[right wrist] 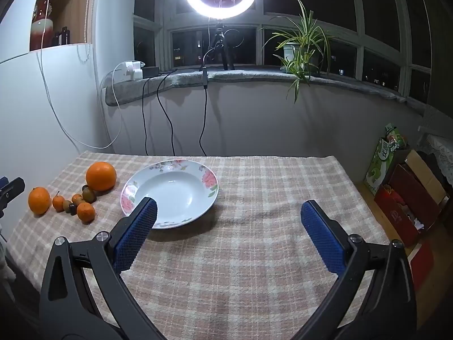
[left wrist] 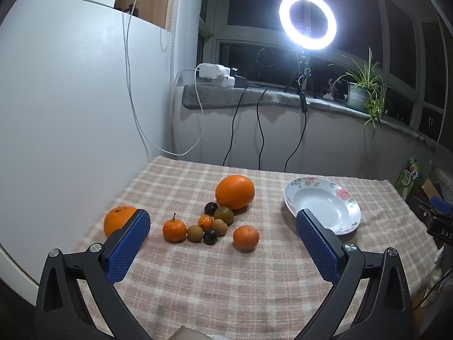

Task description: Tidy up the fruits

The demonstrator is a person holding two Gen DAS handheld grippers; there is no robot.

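Holding both my left gripper [left wrist: 223,223] and right gripper [right wrist: 228,212] wide and empty, I seemingly haven't begun: the plate [right wrist: 209,195] is bare, the fruits [left wrist: 211,221] clustered beside it.

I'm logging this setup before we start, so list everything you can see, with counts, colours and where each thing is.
big oranges: two, orange, one behind the fruit cluster, one at the cloth's left edge
small oranges: three, orange, in the cluster
small fruits: three brownish-green, two dark, mid-cluster
plate: one, white with pink flowers, empty, right of the fruit
tablecloth: one, beige check, over the table
ring light: one, lit white, on the windowsill
potted plant: one, green, on the windowsill
boxes: several, red, brown and green, on the floor, right
left claw: open, blue pads, above the cloth
right claw: open, blue pads, near the plate
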